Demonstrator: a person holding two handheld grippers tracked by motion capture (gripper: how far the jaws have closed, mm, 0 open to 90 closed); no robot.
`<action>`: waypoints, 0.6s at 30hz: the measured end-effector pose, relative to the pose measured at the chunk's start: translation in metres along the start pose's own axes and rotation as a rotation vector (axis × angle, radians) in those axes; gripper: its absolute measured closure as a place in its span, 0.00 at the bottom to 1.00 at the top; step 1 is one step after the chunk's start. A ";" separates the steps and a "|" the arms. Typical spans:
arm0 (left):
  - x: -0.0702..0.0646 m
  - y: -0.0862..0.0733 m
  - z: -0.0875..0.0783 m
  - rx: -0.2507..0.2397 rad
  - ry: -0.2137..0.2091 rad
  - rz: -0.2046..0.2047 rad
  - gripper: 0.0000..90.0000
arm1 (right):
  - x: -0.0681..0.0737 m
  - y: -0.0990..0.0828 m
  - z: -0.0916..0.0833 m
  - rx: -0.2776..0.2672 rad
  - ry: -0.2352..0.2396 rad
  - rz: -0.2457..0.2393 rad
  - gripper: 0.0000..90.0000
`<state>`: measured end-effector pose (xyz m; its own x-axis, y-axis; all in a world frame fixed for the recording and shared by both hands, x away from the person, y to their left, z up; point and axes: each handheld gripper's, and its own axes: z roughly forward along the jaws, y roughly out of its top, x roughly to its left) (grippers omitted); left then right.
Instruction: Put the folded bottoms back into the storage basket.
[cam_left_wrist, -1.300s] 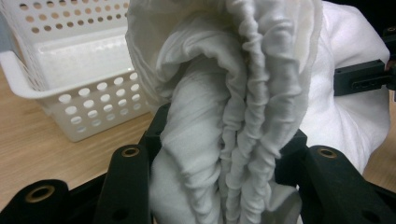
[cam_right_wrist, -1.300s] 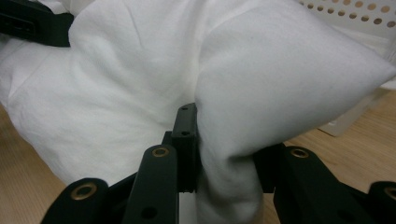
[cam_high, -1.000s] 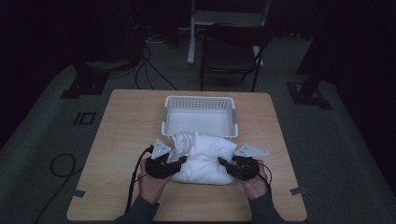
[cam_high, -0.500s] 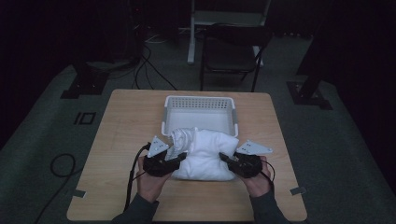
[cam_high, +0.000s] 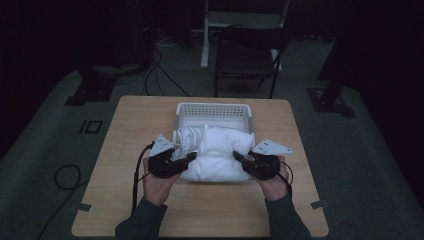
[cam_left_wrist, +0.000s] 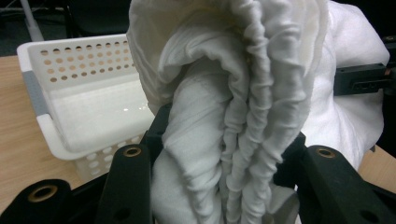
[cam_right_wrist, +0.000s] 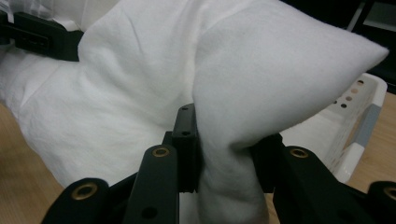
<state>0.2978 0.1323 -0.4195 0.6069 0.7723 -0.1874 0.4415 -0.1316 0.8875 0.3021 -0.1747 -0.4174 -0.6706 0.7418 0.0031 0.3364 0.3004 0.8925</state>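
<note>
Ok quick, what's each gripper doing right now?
Left gripper: shut on the white pillow's gathered end.
Right gripper: shut on the pillow's other corner.

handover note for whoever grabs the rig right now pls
Left hand-held gripper: shut on the gathered, elastic-edged end of the white bedding bundle.
Right hand-held gripper: shut on the bundle's opposite end.
Bundle is pinched from both sides, just in front of the white perforated basket on the wooden table.
Done: both grips secure.
Left: probably carry it over the basket's near wall and release.
</note>
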 end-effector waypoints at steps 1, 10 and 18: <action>0.001 0.001 0.000 -0.003 0.001 -0.003 0.60 | 0.000 0.001 0.001 -0.002 0.000 -0.004 0.78; 0.008 0.015 0.004 -0.015 0.007 0.006 0.60 | -0.005 0.012 0.006 -0.020 -0.018 -0.008 0.78; 0.015 0.023 0.010 -0.016 0.004 0.003 0.60 | -0.011 0.019 0.012 -0.026 -0.028 -0.003 0.78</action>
<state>0.3237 0.1349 -0.4066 0.6054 0.7747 -0.1829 0.4290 -0.1240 0.8947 0.3234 -0.1701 -0.4057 -0.6523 0.7579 -0.0117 0.3170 0.2869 0.9040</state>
